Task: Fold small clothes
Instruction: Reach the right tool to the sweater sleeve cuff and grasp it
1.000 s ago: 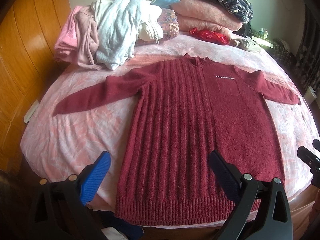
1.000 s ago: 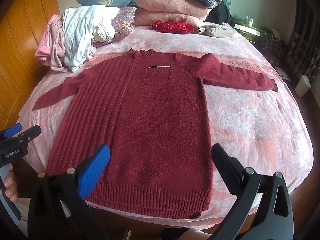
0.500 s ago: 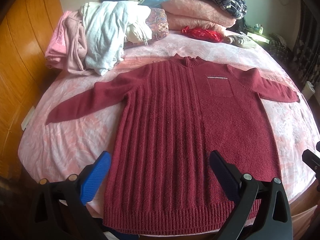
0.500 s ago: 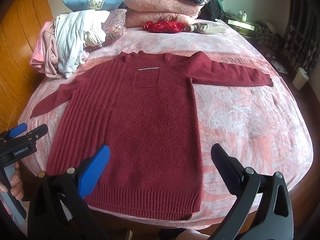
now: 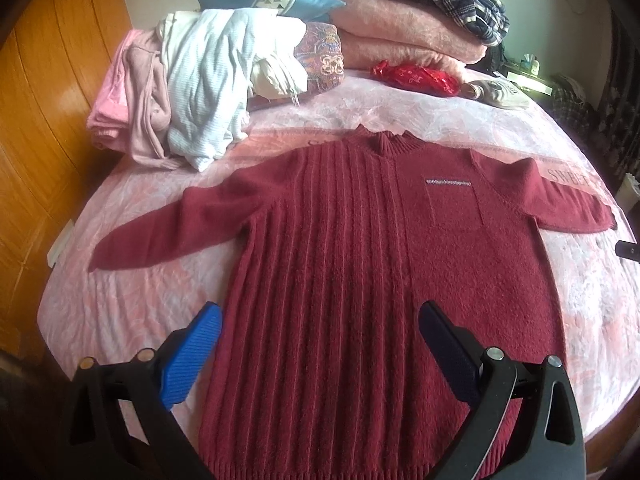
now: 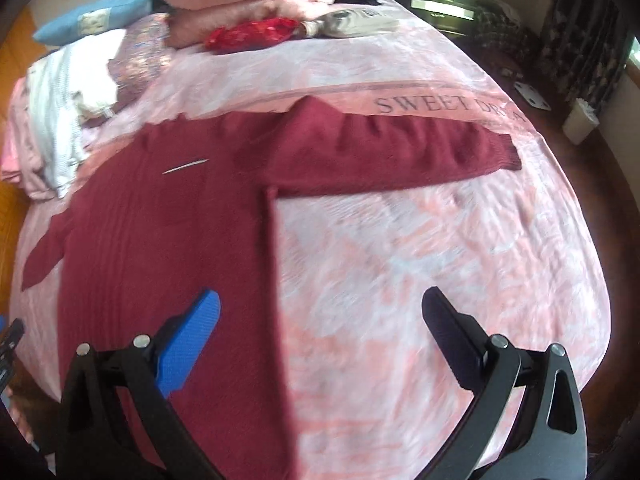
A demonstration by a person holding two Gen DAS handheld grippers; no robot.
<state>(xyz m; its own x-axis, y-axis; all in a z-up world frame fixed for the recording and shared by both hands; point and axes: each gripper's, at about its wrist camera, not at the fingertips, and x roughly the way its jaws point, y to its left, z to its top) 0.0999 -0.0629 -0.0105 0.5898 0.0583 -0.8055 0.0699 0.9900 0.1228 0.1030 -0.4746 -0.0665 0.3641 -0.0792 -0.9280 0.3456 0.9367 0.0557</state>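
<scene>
The left gripper (image 5: 318,344) hangs over the bottom part of the red sweater (image 5: 360,280), with its two fingers spread wide apart and nothing between them. It has come in closer than a moment ago, so the sweater's bottom edge now sits low under its fingers. The right gripper (image 6: 320,332) is also wide open and holds nothing. It has swung to the right: before, it looked straight down the sweater's body, and now its blue finger is over the sweater's edge while its black finger is over the bare pink bedsheet (image 6: 440,260). The sweater lies flat and face up on the bed, with both sleeves stretched out to the sides, just as it did before. The right sleeve (image 6: 400,156) now sits in the middle of the right camera's view, which is a bit blurry. Farther back, a pile of light clothes (image 5: 200,92) rests near the left sleeve. Behind that are folded pink blankets (image 5: 400,40) and a small red bundle (image 5: 416,78).
</scene>
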